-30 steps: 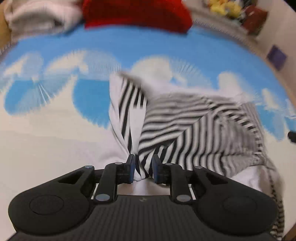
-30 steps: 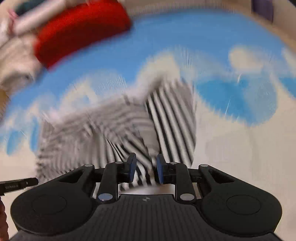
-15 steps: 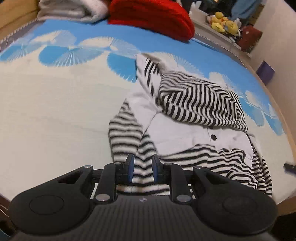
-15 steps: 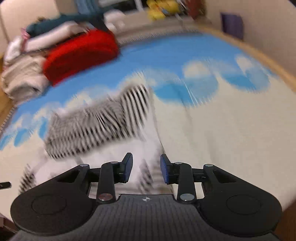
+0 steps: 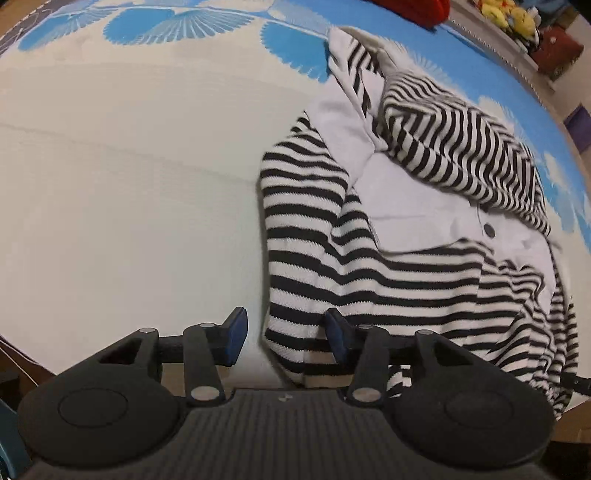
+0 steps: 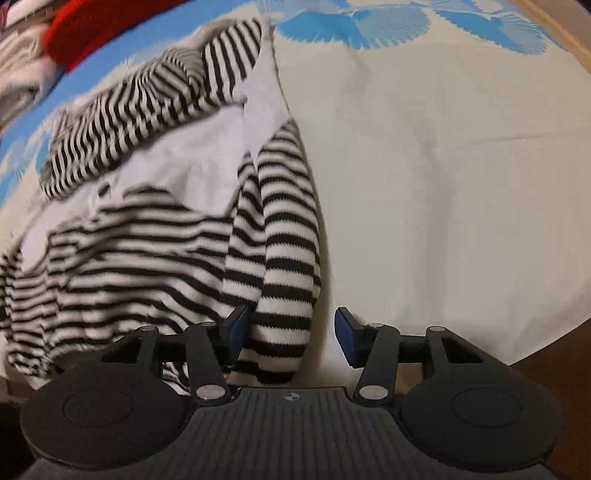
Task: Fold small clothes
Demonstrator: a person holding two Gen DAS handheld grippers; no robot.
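Striped garment [image 5: 388,266] lies crumpled on bed cover [image 5: 129,184], cream with blue fan print, near the cover's front edge; black-white knit with a plain white panel and a dark button [image 5: 489,230] showing mid-garment. One sleeve [image 5: 299,236] runs down toward the front edge, cuff end nearest the cameras. Left gripper [image 5: 282,330] released, jaws spread wide with the sleeve's cuff end sitting between them, nothing pinched. Right gripper [image 6: 291,332] also released, jaws apart, a sleeve [image 6: 284,266] lying between them; cannot tell for sure whether it's the same sleeve. Handling guess: light, soft, floppy knit, not slippery, not fragile, will sag and bunch if lifted from one point. Best hold likely the cuff end or a shoulder seam, both layers pinched, one gripper at each end to keep it flat. Upper half of garment is folded over itself in a heap, probably needs spreading first. Room: wide bare cover on the sleeve side of the garment in both views, good for laying out. Red pile [image 6: 96,29] sits beyond the garment's far end. Risk: front edge of the bed is close to the cuff, cloth may slide off.
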